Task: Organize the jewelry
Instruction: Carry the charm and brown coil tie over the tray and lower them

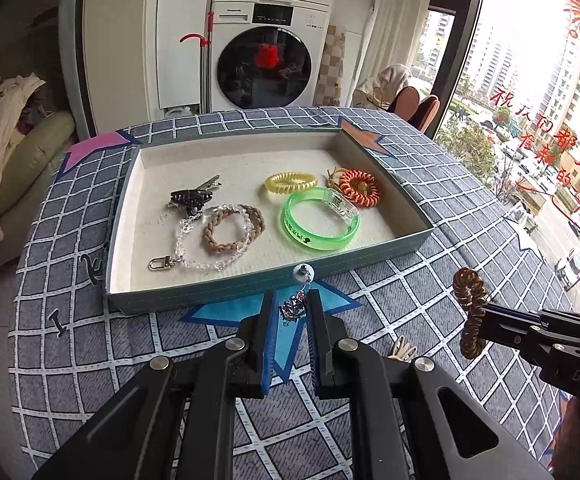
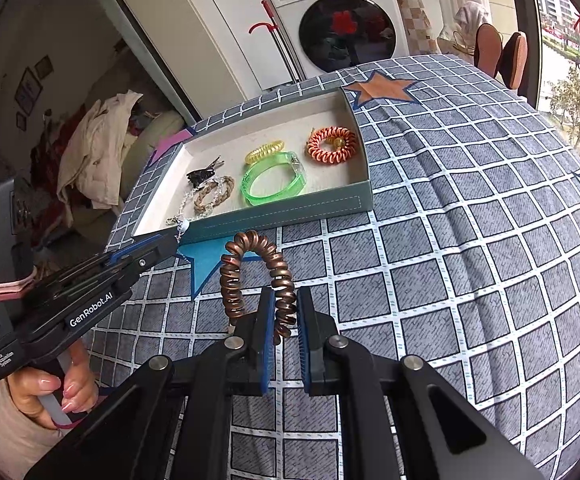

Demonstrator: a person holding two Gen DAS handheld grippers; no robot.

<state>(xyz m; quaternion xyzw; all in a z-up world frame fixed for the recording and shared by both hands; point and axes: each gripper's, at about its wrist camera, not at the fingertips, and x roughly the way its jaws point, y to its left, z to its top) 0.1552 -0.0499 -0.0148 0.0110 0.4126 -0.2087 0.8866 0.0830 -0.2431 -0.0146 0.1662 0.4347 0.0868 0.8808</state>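
Tray sits on the checked cloth; all places given from it. Inside, far left: black claw clip with a metal clip behind it. Next, clear bead chain lying over a braided tan band. Centre-right: green bangle, yellow coil tie behind it. Far right corner: orange coil tie.

At the tray's near wall, left gripper, fingers narrow, pinching a small dangling charm; its pale bead hangs against the wall's top edge.

Right of that, in front of the tray and above the cloth, right gripper, fingers narrow, clamped on a brown coil tie that arches up from them.
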